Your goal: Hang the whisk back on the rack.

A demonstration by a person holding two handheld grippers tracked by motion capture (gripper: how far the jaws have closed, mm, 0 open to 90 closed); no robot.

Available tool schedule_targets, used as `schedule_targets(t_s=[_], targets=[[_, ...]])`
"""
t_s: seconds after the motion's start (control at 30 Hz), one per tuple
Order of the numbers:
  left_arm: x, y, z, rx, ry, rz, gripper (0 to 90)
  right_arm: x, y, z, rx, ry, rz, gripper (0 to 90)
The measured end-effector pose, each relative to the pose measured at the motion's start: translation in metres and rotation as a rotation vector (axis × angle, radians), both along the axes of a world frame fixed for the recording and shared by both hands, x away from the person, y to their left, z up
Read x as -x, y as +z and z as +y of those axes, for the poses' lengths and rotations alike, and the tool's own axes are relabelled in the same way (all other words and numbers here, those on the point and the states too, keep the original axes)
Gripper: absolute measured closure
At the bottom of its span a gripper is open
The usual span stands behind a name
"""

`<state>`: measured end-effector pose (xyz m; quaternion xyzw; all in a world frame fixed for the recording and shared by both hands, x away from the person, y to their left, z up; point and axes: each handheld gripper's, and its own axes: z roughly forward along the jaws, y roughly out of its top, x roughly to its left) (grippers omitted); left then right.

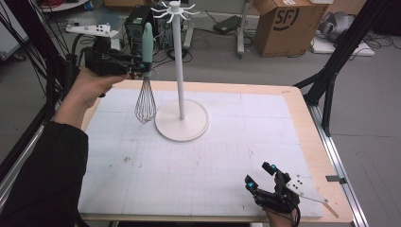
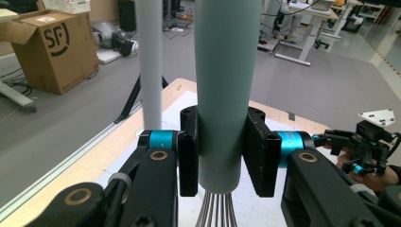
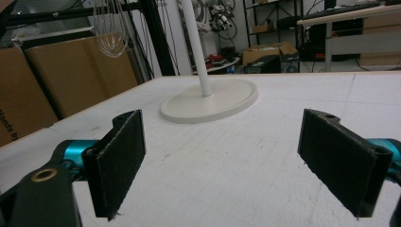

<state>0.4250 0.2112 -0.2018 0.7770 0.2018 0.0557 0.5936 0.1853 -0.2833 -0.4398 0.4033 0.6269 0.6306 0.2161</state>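
My left gripper (image 1: 137, 66) has its jaws closed on the pale green handle of a whisk (image 1: 146, 90), and in the left gripper view the two black pads press flat against the handle (image 2: 226, 85) from either side, just above where the wires fan out. My right gripper (image 1: 261, 177) rests low at the near right of the table, jaws spread wide with nothing between them — in the right gripper view I see bare white mat (image 3: 227, 161) in the gap.

The whisk hangs upright: handle up, wire head (image 1: 145, 105) down, its long axis close to vertical. It is lifted off the mat at the far left of the table, just beside the white stand (image 1: 181, 71), whose thin pole rises from a round base (image 1: 182, 124) to a ring of small hooks at the top. The whisk does not touch the pole. From the right gripper view the wire head (image 3: 109, 28) shows high at the upper left, clear of the base (image 3: 210, 101).

The table (image 1: 302, 113) is light wood with a white gridded mat (image 1: 213, 161) over most of it, scuffed here and there. Around it I see grey floor, black frame legs, a brown cardboard box (image 1: 286, 26) at the far right, cables and desks farther back.
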Motion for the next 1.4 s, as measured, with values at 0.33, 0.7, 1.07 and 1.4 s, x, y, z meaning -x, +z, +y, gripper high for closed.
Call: schedule_targets(t_s=[0.33, 0.7, 1.07, 1.4], targets=[[-0.015, 0.016, 0.001, -0.021, 0.0, -0.009, 69.3, -0.001, -0.001, -0.003, -0.008, -0.023, 0.007, 14.9], [-0.026, 0.021, -0.002, -0.035, -0.009, -0.009, 69.3, -0.002, -0.002, -0.006, -0.013, -0.036, 0.007, 14.9], [-0.034, 0.017, -0.008, -0.043, -0.014, 0.002, 69.3, -0.002, -0.002, -0.007, -0.02, -0.039, 0.012, 14.9], [-0.044, 0.019, -0.013, -0.05, -0.019, 0.007, 69.2, -0.002, -0.002, -0.008, -0.027, -0.049, 0.018, 14.9]])
